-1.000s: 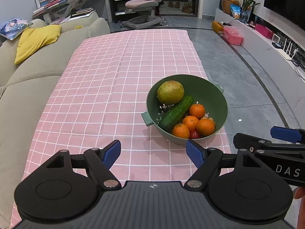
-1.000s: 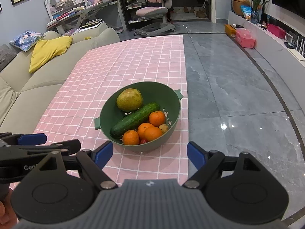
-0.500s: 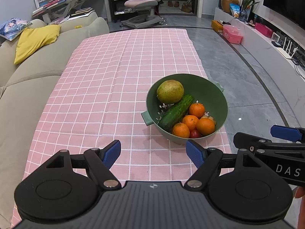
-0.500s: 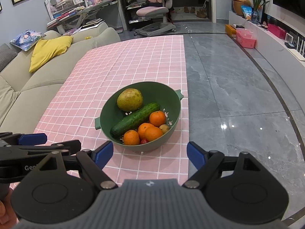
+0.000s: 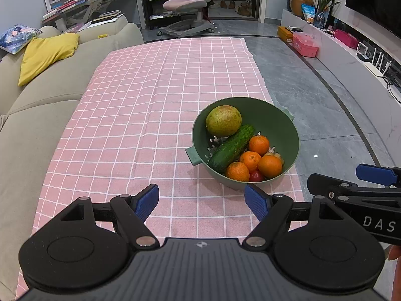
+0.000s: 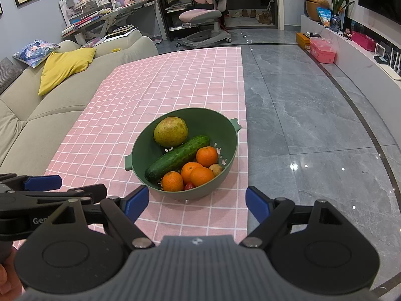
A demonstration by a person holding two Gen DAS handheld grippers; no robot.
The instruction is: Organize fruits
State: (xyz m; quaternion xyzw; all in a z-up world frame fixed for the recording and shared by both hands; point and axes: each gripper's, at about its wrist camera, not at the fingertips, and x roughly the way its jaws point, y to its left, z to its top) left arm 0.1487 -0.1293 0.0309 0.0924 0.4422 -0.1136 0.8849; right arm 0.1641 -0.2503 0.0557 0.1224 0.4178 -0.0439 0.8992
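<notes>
A green colander bowl [image 5: 280,123] [image 6: 220,123] stands on the pink checked tablecloth [image 5: 150,115] [image 6: 160,90] near its right edge. It holds a yellow-green pear [image 5: 223,121] [image 6: 171,131], a cucumber [image 5: 231,148] [image 6: 177,157], several oranges [image 5: 269,166] [image 6: 202,176], a small red fruit [image 5: 256,176] [image 6: 189,186] and a brownish fruit [image 6: 216,169]. My left gripper [image 5: 201,202] is open and empty, just short of the bowl. My right gripper [image 6: 196,203] is open and empty, just short of the bowl. Each gripper shows in the other's view: the right one [image 5: 351,188], the left one [image 6: 52,190].
A beige sofa [image 5: 37,105] with a yellow cushion [image 5: 45,55] runs along the table's left side. Grey tiled floor [image 6: 313,125] lies to the right. A pink desk chair [image 5: 185,12] and a low white cabinet [image 5: 351,60] stand further off.
Both grippers have edged slightly forward toward the bowl. The jaws stay open and nothing in the bowl has moved.
</notes>
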